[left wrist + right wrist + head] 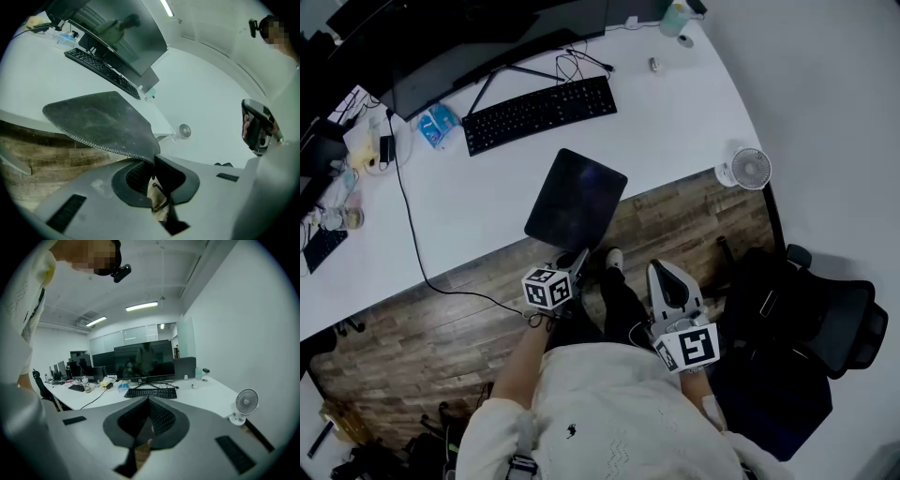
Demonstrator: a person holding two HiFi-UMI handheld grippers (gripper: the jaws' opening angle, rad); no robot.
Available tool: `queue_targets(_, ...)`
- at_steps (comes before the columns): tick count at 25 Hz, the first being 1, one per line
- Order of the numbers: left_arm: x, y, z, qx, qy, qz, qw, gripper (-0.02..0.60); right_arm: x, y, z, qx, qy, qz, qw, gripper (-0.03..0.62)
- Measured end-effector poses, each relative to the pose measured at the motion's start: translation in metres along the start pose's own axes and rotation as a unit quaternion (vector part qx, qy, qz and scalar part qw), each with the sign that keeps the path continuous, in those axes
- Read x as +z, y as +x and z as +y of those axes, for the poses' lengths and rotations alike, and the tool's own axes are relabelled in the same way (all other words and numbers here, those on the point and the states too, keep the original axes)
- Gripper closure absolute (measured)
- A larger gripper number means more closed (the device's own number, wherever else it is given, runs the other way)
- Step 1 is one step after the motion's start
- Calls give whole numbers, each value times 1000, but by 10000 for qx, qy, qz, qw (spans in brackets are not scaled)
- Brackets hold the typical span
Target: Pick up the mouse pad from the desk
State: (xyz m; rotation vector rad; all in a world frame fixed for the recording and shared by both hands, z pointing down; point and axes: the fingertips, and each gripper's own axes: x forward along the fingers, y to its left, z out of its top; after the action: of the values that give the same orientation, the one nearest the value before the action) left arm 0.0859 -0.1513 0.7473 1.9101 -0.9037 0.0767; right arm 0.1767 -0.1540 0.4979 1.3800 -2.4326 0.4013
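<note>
I see a black keyboard on the white desk just before a wide dark monitor, a blue packet beside its left end. A black cable trails off the desk's near edge onto the wooden floor. A small white fan stands at the desk's right edge, with a black office chair nearby.

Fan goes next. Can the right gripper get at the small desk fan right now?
Probably yes: the desk fan stands alone at the desk's edge on that side; the right gripper is shut, holding nothing.
</note>
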Motion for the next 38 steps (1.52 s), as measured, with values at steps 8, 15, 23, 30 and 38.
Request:
queue_targets(8,3,-15,-15,-254,295,90,9992,558,8,5,22,35,-18,-219,9998,592)
queue_targets(15,-11,-35,-17,-319,384,245,9985,558,17,10,39,27,-77,-387,9992,592)
queue_targets(23,-5,-46,-22,-407,723,333,9960,558,16,10,44,5,37,-418,9991,592)
queue_targets(30,11,-53,-29,-493,879,236,9946,558,20,11,48,-81,-33,-482,9988,592)
queue_targets(38,28,-58,-37,-522,1048,141,9930,558,29,9,49,-121,-53,-635,9979,592)
